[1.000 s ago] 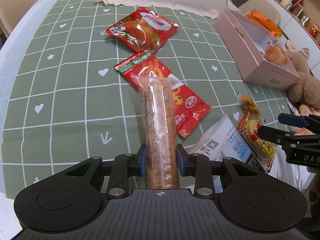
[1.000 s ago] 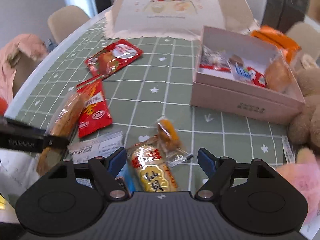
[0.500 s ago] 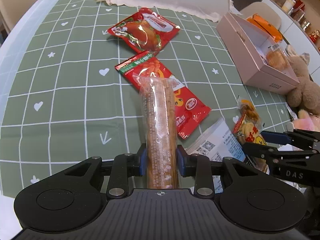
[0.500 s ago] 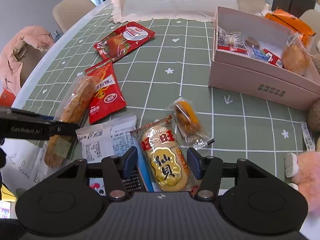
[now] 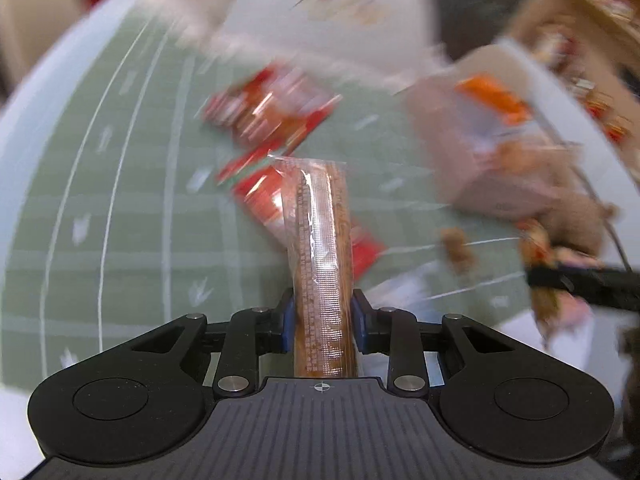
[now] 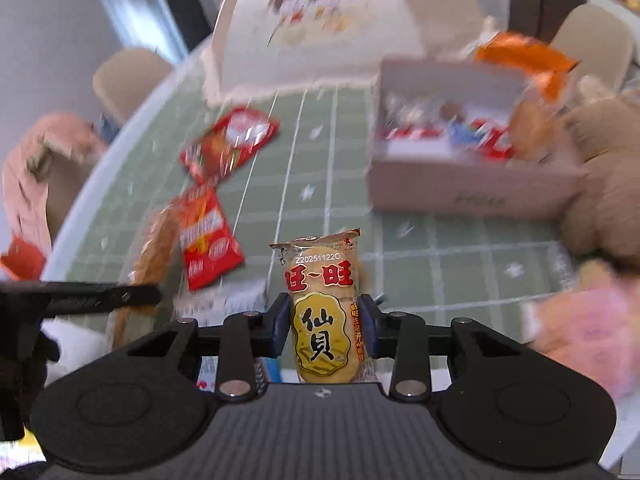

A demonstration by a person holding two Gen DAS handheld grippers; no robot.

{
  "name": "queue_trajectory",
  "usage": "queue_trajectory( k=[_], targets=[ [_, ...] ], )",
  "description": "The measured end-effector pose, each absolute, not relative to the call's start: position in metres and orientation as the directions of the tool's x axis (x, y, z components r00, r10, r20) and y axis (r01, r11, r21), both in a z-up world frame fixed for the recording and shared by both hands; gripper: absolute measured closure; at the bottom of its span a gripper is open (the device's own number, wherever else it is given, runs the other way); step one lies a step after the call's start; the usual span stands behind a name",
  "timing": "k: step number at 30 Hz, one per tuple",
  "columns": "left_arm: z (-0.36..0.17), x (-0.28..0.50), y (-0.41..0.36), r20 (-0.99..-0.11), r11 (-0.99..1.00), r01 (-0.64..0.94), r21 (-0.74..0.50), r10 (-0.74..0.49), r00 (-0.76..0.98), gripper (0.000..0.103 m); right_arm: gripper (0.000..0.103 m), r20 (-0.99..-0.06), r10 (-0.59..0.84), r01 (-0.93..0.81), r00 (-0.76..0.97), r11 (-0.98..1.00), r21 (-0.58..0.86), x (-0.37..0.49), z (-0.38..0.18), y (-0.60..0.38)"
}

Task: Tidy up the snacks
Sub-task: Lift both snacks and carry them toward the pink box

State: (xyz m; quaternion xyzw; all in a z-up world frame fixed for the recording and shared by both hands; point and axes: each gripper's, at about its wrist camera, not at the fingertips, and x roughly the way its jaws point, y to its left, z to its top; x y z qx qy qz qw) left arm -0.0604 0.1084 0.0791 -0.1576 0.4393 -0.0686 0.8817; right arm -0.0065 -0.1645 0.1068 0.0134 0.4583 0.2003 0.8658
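Note:
My left gripper (image 5: 322,312) is shut on a long brown snack stick in clear wrap (image 5: 318,240), its jaws still squeezing in, and holds it above the green checked tablecloth (image 5: 120,208). My right gripper (image 6: 324,320) has a yellow rice-cracker packet (image 6: 320,300) between its closing jaws, with both pads pressed on it and the packet off the table. The open pink box (image 6: 460,192) with several small snacks inside stands at the far right. Two red snack packets (image 6: 230,140) (image 6: 206,240) lie on the cloth to the left. Both views are blurred by motion.
A white dome food cover (image 6: 320,28) stands at the back of the table. A brown plush bear (image 6: 608,184) and a pink plush (image 6: 580,320) sit right of the box. An orange packet (image 6: 520,56) lies behind the box. A white paper packet (image 6: 240,296) lies near my grippers.
The right gripper's jaws closed on the rice-cracker packet and lifted it off the table. The left gripper rose with the snack stick. Both views tilted up toward the box.

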Motion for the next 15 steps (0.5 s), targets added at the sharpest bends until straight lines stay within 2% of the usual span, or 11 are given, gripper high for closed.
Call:
queue_trajectory(
  k=[4,7,9,12,15],
  targets=[
    [0.168,-0.061,0.090,-0.579,0.873,0.178,-0.453,-0.441,0.686,0.071,0.068,-0.743,0.334,-0.280,0.581,0.938,0.203,-0.007,0.140,-0.195],
    [0.239,-0.041,0.072,-0.412,0.843,0.323,-0.430,-0.501,0.761,0.071,0.068,-0.704,0.304,-0.250,0.642,0.951,0.183,-0.004,0.162,-0.212],
    [0.276,-0.017,0.059,-0.333,0.836,0.384,-0.391,-0.518,0.788,0.071,0.068,-0.675,0.289,-0.235,0.679,0.956,0.173,-0.002,0.176,-0.222],
    [0.314,0.021,0.037,-0.259,0.842,0.424,-0.333,-0.514,0.818,0.071,0.068,-0.643,0.256,-0.214,0.722,0.966,0.144,0.000,0.193,-0.235],
    [0.331,0.066,0.014,-0.259,0.812,0.453,-0.367,-0.557,0.789,0.071,0.068,-0.619,0.233,-0.191,0.750,0.972,0.134,-0.003,0.201,-0.250]
  ],
)
